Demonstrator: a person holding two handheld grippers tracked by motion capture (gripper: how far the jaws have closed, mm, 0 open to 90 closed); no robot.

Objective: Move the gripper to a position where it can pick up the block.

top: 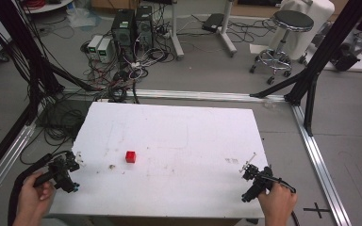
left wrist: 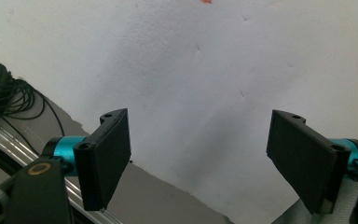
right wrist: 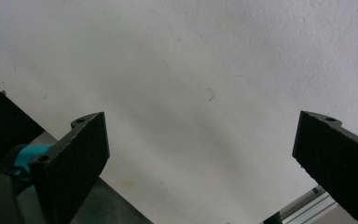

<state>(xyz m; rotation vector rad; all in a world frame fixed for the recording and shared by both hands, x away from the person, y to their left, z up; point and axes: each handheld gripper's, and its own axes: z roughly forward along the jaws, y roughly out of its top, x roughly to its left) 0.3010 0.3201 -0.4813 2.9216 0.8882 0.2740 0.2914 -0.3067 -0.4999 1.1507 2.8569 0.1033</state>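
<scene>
Both the left gripper (top: pixel 70 172) at lower left and the right gripper (top: pixel 252 176) at lower right hang released, jaws wide, flanking a red cube (top: pixel 130 157) mid-frame on the white table (top: pixel 179 136).

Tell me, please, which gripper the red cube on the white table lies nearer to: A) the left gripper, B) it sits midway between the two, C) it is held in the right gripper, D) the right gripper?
A: in the high view the red cube sits left of the table's middle, much closer to the left gripper than to the right gripper, and both grippers are open and hold nothing.
</scene>
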